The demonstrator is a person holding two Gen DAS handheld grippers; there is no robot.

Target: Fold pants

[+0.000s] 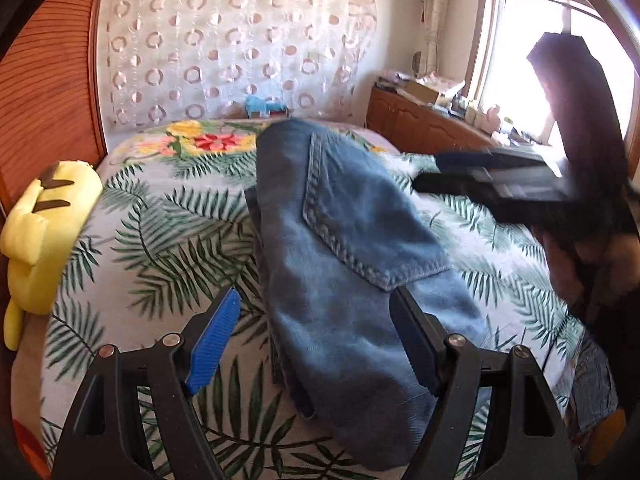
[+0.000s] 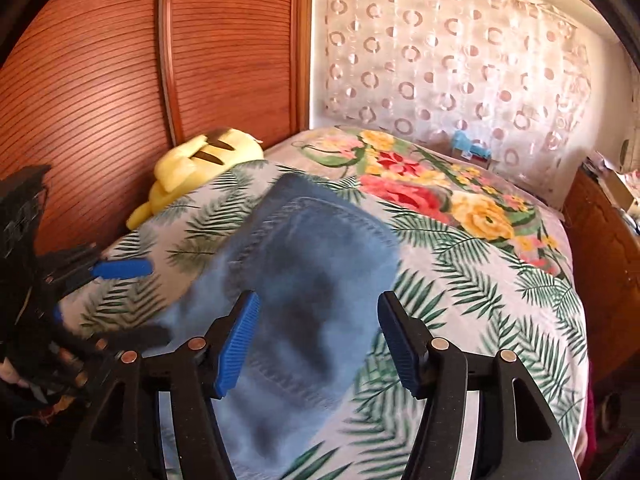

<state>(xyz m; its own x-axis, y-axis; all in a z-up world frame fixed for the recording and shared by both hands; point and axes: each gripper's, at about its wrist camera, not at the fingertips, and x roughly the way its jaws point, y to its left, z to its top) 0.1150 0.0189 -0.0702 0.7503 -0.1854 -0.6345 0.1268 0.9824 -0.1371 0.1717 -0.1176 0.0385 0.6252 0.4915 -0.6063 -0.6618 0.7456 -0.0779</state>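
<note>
On the leaf-and-flower bedspread (image 1: 160,240), going left to right, a yellow plush toy (image 1: 44,224) lies at the edge by the wooden wardrobe (image 1: 44,80). Next, the left gripper (image 1: 316,336) hovers with jaws spread, pinching nothing. Folded blue jeans (image 1: 344,240) lie mid-bed, a back pocket facing up. Beyond, the right gripper (image 2: 316,340) stands spread above the denim, nothing between its pads.

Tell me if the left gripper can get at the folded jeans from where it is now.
Probably yes. The left gripper hangs open right over the near end of the jeans, with nothing between its jaws and the denim. The right gripper sits off to the side, clear of that path.
</note>
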